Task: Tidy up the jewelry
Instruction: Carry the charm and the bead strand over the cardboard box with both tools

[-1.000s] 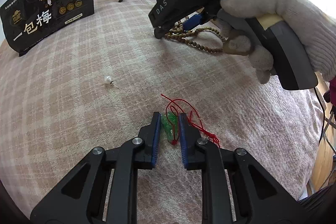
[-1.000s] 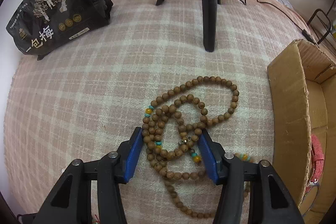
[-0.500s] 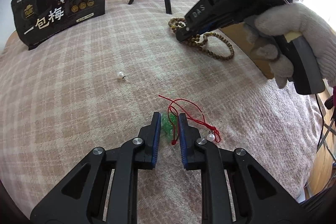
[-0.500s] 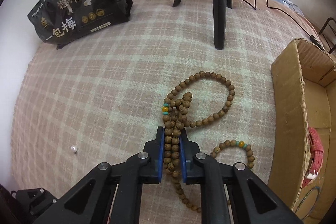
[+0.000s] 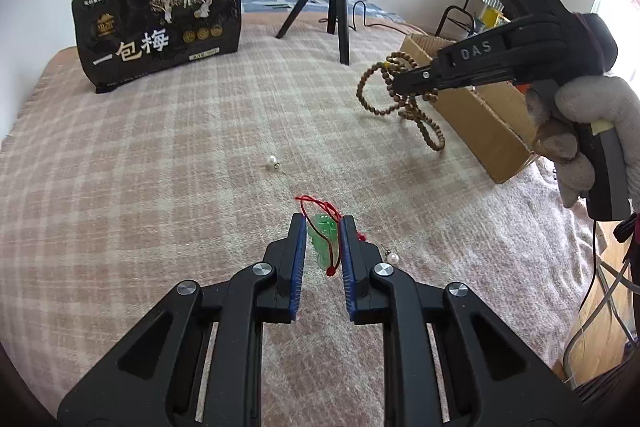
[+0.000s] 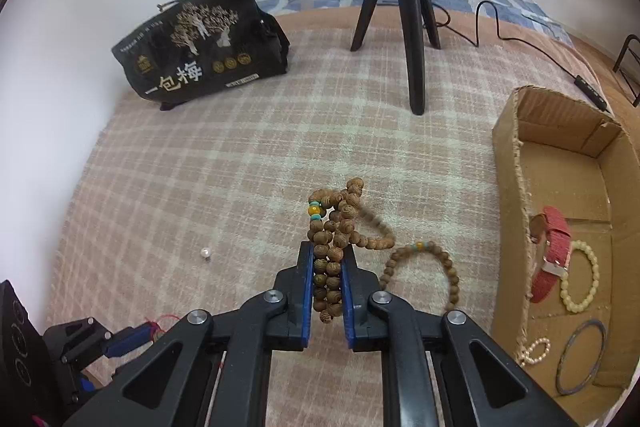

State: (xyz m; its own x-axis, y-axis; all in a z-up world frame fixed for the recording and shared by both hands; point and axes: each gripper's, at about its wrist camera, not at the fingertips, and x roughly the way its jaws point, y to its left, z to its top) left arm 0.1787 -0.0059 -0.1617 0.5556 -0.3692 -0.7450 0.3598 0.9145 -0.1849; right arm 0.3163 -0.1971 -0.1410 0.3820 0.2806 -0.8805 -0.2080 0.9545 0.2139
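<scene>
Wooden bead string (image 6: 332,259) pinched tight in my right gripper (image 6: 327,291), loops dangling; cardboard box (image 6: 516,211) sits to its right, so I carry across next. My left gripper (image 5: 322,251) clamps the green pendant (image 5: 325,241).

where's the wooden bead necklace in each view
Left wrist view: wooden bead necklace upper right, dangling from the right gripper in front of the cardboard box.
Right wrist view: centre, clamped between the fingers, loops hanging down.
Shared landmark: the black snack bag at the far left.
</scene>
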